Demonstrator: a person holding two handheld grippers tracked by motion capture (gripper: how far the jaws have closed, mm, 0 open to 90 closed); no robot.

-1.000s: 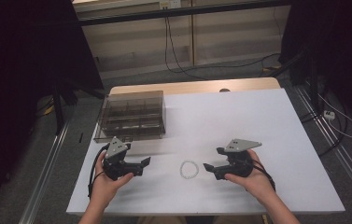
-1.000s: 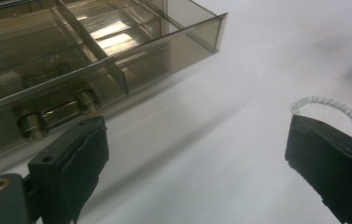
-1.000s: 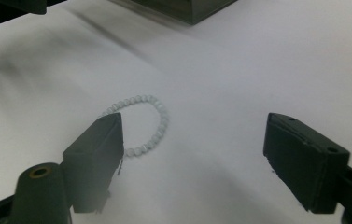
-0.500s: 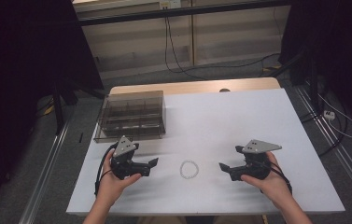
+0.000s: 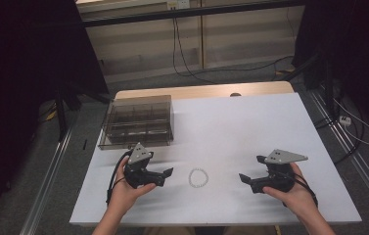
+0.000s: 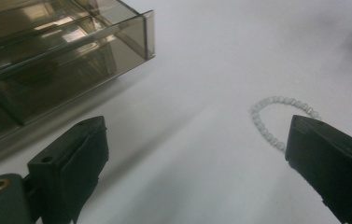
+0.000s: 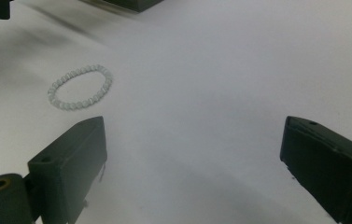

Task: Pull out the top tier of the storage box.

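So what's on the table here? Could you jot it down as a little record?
surface: white table
centre item: pale bead bracelet, lying flat in a loop, touched by nothing
container: smoky clear plastic organizer box, at the back left
left gripper: jaws open, left of the bracelet
right gripper: jaws open, right of the bracelet, nothing between them

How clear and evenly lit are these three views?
High view: table bright, surroundings dark. Left gripper view: bracelet soft, organizer box shows glare. Right gripper view: bracelet sharp, far corners blurred and shadowed.
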